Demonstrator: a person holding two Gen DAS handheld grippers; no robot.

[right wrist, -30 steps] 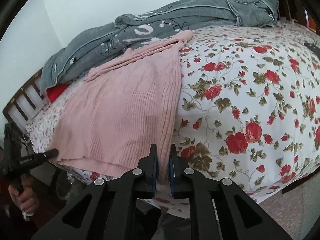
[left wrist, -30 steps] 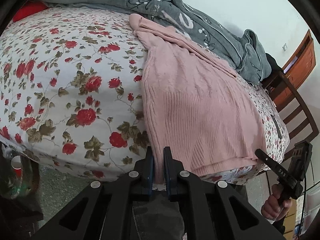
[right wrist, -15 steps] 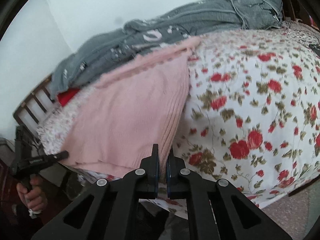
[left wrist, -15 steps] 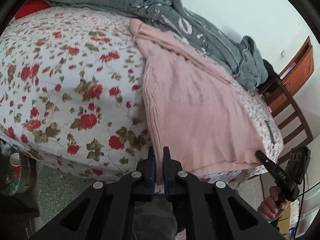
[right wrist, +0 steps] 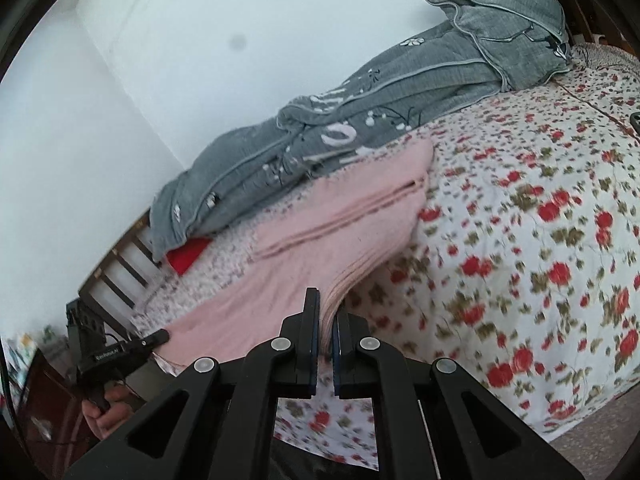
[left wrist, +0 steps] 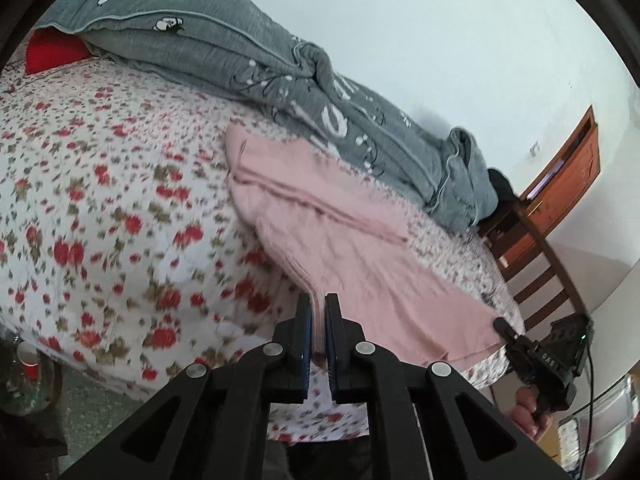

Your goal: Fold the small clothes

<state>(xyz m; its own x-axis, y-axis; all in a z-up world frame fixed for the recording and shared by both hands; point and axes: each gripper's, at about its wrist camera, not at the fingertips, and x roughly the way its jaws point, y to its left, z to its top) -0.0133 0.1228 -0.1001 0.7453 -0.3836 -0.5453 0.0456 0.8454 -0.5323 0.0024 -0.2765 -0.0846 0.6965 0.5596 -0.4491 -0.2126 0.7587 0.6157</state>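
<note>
over floral bed [left wrist: 100, 216]: left gripper [left wrist: 318, 320], right gripper [right wrist: 328, 316] level, each pinching pink sweater [left wrist: 340, 248] hem corner.

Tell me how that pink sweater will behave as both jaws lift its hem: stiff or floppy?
Likely floppy: the pink sweater sags between the left gripper and right gripper, both shut on its hem. The soft ribbed knit will probably drape and drag on the floral bedsheet. It looks light; the far part is already folded over.
</note>
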